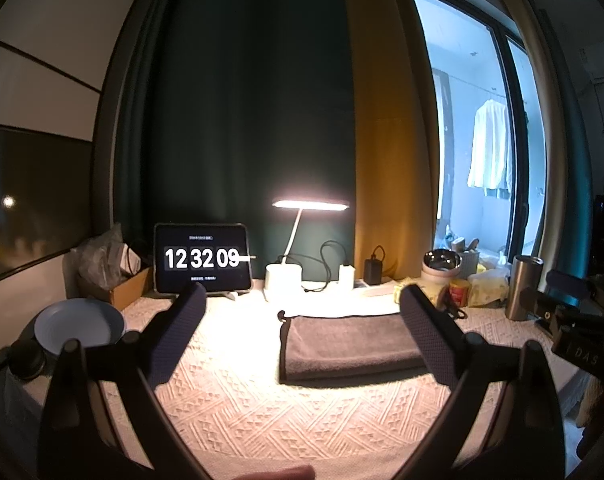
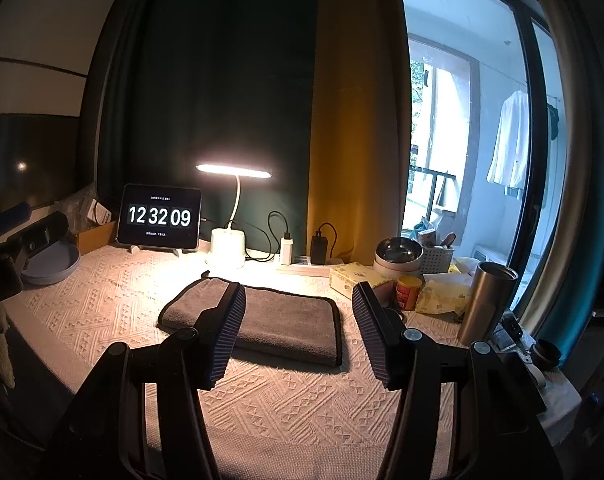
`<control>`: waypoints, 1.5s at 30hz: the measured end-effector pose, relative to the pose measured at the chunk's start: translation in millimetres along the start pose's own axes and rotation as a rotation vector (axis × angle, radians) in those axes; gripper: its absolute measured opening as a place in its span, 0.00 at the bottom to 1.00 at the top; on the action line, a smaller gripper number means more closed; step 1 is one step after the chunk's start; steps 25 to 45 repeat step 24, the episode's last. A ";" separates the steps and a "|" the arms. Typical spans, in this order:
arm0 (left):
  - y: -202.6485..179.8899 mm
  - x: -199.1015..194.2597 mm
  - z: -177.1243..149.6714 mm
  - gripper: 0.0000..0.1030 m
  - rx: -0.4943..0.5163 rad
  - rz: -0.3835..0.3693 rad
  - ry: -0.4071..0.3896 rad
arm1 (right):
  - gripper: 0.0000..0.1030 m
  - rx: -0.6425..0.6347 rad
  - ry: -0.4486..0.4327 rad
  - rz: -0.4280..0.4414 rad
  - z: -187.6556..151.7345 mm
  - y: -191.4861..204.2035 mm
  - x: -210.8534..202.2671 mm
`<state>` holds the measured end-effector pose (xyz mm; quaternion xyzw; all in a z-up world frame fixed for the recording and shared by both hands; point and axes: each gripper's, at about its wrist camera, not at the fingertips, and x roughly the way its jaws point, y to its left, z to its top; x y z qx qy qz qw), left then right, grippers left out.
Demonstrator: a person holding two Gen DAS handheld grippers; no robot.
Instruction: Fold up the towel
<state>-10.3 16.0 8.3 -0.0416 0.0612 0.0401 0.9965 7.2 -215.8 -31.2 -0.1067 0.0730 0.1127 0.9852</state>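
Hovering above the cream knitted tablecloth [image 1: 262, 412], the left gripper [image 1: 302, 300] has its two dark textured fingers [image 1: 178, 332] spread wide with nothing between them, tilted slightly down toward the table. The right gripper [image 2: 298, 296] is held the same way, released and empty, its ribbed pads [image 2: 226, 336] well apart and raised off the cloth.

Just ahead of both claws lies the grey towel [image 1: 350, 344], already folded into a flat rectangle of several layers (a small hanging loop shows at its far left corner). In the left wrist view it sits ahead and toward the right finger, whose tip overlaps its right edge in the picture; in the right wrist view it sits ahead between the fingers, the left finger covering part of its near edge. Whether either finger touches it cannot be told.

Beyond the towel, a lit white desk lamp [image 2: 230, 216] stands at the back, and left of it a tablet [image 2: 159, 217] shows 12 32 09. Far left of the claws rests a pale blue bowl [image 1: 78, 324]. To the right are a power strip [image 2: 306, 266], a steel tumbler [image 2: 486, 304] and a small red can [image 2: 408, 292]. A window [image 2: 462, 140] fills the far right.
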 end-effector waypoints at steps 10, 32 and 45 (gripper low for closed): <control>-0.8 1.0 -0.3 0.95 0.000 -0.001 0.003 | 0.57 0.004 0.002 -0.001 -1.5 -1.2 3.0; -1.4 4.5 -3.1 0.95 -0.005 -0.020 0.012 | 0.57 0.010 0.001 0.001 -2.5 -0.7 5.5; -1.4 4.5 -3.1 0.95 -0.005 -0.020 0.012 | 0.57 0.010 0.001 0.001 -2.5 -0.7 5.5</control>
